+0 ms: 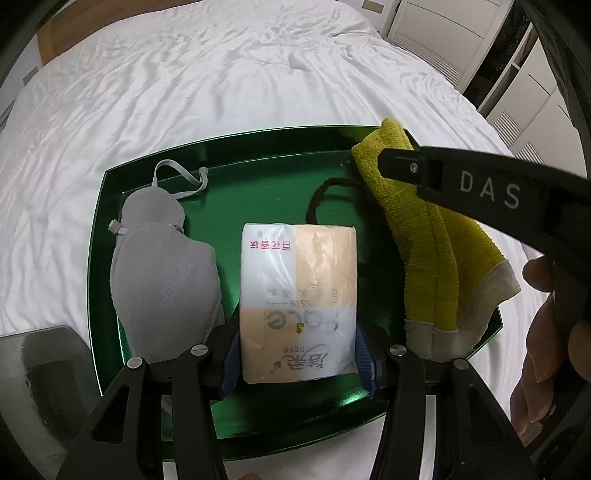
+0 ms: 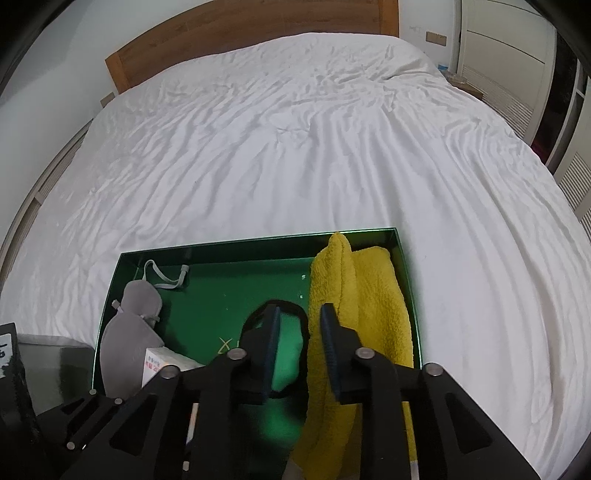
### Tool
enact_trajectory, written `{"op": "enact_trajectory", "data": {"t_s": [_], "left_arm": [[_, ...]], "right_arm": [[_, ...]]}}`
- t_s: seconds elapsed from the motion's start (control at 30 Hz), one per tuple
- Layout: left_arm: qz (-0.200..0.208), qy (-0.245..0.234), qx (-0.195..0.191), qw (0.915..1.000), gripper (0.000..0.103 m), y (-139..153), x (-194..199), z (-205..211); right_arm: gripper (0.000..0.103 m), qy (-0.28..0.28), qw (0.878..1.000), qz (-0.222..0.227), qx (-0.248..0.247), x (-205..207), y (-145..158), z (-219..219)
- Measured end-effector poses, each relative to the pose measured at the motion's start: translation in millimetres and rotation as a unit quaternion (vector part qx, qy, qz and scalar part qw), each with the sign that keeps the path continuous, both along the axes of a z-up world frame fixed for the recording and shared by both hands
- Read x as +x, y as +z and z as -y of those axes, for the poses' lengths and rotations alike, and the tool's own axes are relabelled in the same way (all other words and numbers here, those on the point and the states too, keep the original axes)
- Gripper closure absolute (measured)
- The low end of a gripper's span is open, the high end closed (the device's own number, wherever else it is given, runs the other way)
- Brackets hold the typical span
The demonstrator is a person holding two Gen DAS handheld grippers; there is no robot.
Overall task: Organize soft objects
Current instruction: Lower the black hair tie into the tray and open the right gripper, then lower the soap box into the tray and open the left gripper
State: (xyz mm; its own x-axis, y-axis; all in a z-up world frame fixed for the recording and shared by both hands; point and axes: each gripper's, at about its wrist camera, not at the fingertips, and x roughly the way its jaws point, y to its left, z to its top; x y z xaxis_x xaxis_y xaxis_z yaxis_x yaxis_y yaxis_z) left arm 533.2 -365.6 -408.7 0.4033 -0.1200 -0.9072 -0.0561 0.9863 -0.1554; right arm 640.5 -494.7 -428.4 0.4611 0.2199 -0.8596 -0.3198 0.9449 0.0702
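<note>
A green tray point(image 1: 258, 192) point(image 2: 221, 291) lies on the white bed. In the left wrist view a grey eye mask point(image 1: 166, 273) point(image 2: 125, 332) rests at its left. A tissue pack point(image 1: 299, 266) point(image 2: 162, 360) lies in the middle, and my left gripper point(image 1: 298, 332) is shut on its near end, one blue pad on each side. A folded yellow towel point(image 1: 424, 240) point(image 2: 369, 295) runs along the tray's right side. My right gripper point(image 2: 300, 308) hovers open at the towel's left edge, which lies partly between its jaws. A black strap loop point(image 1: 317, 195) point(image 2: 301, 321) lies under it.
Wrinkled white sheet point(image 2: 295, 147) surrounds the tray. A wooden headboard point(image 2: 240, 33) stands at the far end and white wardrobe doors point(image 1: 535, 92) to the right. A grey flat object point(image 1: 44, 354) sits beside the tray's near left corner. A person's hand point(image 1: 543, 332) grips the right tool.
</note>
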Motion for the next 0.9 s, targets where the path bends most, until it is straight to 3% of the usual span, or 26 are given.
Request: {"op": "enact_trajectory", "data": {"t_s": [0.37,0.5,0.9], "left_arm": [[0.006,-0.001,0.002,1.0000,0.055,8,-1,-1],[0.013,0.001,0.002,0.9999,0.041,14,-4,-2],[0.022,0.002,0.005,0.9997,0.040,26,-8,-2]], "right_arm": [[0.079,-0.006,1.000,0.000,0.000,-7,4,0],[0.079,-0.005,1.000,0.000,-0.001,-8,5,0],[0.079,-0.003,1.000,0.007,0.001,-18,19,-5]]}}
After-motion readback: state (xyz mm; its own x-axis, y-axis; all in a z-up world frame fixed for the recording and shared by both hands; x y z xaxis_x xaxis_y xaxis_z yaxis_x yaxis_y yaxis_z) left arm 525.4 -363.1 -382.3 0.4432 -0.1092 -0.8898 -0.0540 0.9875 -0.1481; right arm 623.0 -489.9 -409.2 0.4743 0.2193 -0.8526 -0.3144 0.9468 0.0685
